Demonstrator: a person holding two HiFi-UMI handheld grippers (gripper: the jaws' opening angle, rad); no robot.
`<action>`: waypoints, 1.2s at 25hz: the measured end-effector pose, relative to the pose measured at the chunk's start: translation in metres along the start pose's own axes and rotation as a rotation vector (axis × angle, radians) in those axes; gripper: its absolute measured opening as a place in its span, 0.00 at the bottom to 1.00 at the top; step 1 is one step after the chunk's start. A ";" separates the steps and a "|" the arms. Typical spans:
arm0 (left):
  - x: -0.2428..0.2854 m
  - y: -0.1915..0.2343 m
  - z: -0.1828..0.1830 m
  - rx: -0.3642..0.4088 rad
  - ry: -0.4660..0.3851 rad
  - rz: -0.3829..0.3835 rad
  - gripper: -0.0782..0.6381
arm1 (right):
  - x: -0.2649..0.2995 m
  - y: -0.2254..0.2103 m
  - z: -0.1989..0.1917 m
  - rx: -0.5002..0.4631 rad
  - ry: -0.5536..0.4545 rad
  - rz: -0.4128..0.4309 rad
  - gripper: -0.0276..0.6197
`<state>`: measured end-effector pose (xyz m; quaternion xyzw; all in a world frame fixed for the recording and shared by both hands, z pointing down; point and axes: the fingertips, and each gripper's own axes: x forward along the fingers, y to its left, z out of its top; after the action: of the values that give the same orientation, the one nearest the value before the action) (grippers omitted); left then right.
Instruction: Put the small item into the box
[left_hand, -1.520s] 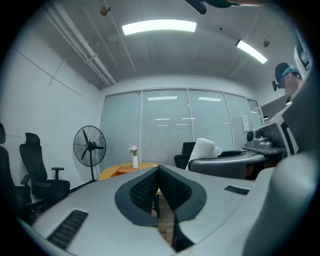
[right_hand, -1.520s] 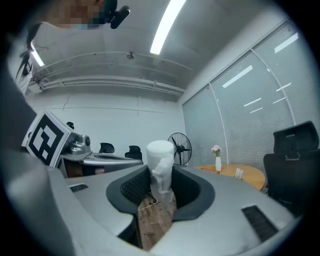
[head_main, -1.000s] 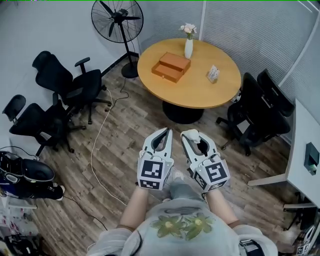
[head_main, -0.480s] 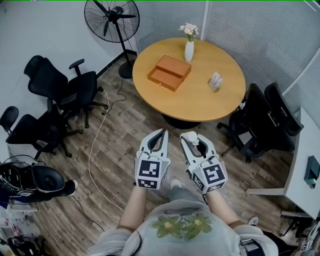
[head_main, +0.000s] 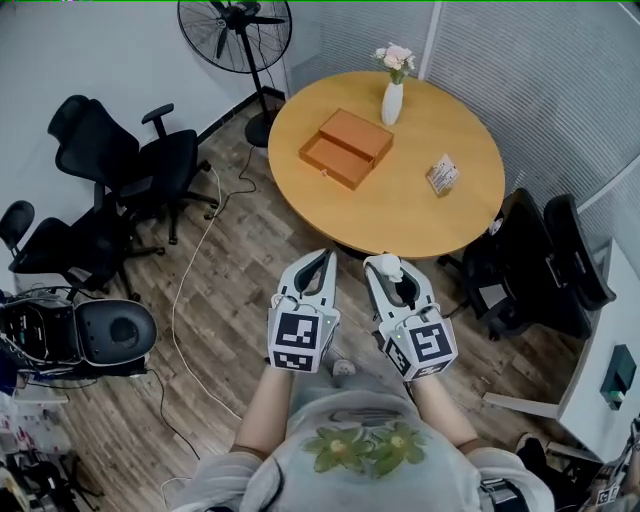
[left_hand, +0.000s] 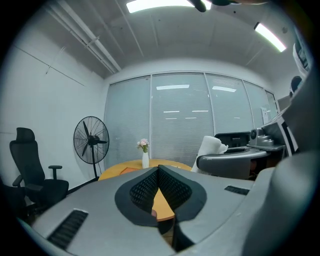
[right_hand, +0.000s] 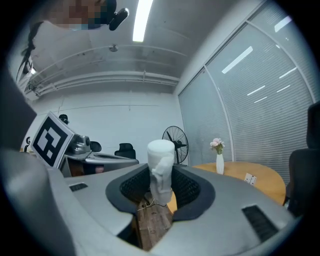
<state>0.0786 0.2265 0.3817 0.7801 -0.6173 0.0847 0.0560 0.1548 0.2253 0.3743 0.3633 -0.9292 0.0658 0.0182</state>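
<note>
Roll, white and upright, is pinched between the pads of the right hand-held gripper, whose jaws stand wide around it, above the wooden floor just short of the round surface. Beside it, the left hand-held gripper has its jaws closed tip to tip with nothing between them. Orange box lies on the surface, well apart from the roll, near a vase of flowers and a small card stand
</note>
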 end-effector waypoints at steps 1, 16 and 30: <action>0.003 0.001 -0.001 0.002 0.006 0.003 0.11 | 0.003 -0.003 0.000 0.005 -0.001 0.004 0.25; 0.076 0.040 -0.001 0.032 0.037 -0.046 0.11 | 0.078 -0.043 0.004 0.032 -0.012 0.001 0.25; 0.202 0.179 0.017 0.039 0.068 -0.159 0.11 | 0.242 -0.106 0.024 -0.002 0.028 -0.153 0.25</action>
<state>-0.0496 -0.0110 0.4021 0.8243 -0.5494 0.1185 0.0681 0.0490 -0.0174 0.3815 0.4323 -0.8984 0.0682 0.0365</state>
